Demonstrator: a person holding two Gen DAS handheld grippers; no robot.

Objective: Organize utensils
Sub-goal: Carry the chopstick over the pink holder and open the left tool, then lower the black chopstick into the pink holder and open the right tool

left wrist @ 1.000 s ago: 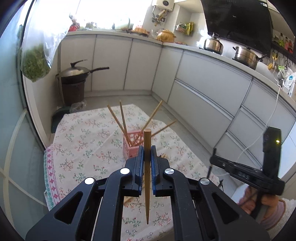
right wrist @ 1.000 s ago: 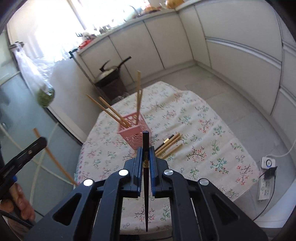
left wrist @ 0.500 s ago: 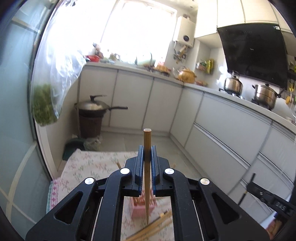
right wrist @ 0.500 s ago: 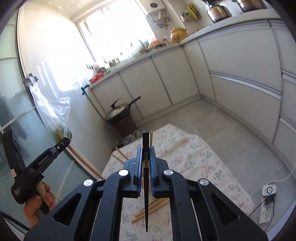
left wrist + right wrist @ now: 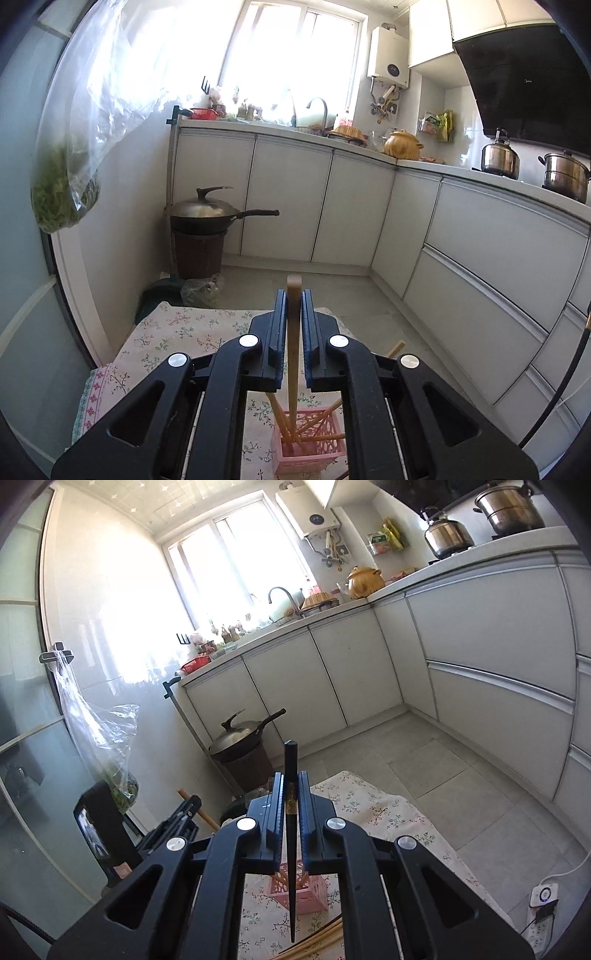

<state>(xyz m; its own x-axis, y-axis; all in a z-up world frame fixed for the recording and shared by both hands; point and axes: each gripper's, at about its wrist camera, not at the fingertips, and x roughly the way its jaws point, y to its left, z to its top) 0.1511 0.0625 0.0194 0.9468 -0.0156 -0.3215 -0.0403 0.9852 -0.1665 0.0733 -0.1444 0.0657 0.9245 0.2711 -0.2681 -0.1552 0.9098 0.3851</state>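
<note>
**Both chopsticks now over the pink holder**

Both grippers have tilted up and moved in over the pink holder (image 5: 309, 446). Left gripper (image 5: 294, 325) clamps a wooden chopstick (image 5: 294, 354), its tip in the holder at 6 o'clock. Right gripper (image 5: 290, 805) pinches a black chopstick (image 5: 290, 849) above the holder; loose chopsticks (image 5: 317, 943) lie on the floral tablecloth (image 5: 388, 816) at 6 o'clock.

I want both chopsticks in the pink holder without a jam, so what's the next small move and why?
Probably open the left gripper and drop the wooden chopstick: its tip already looks inside the pink holder among the others. The right gripper holds the black chopstick with its tip seemingly in front of the holder, so it should wait.
</note>
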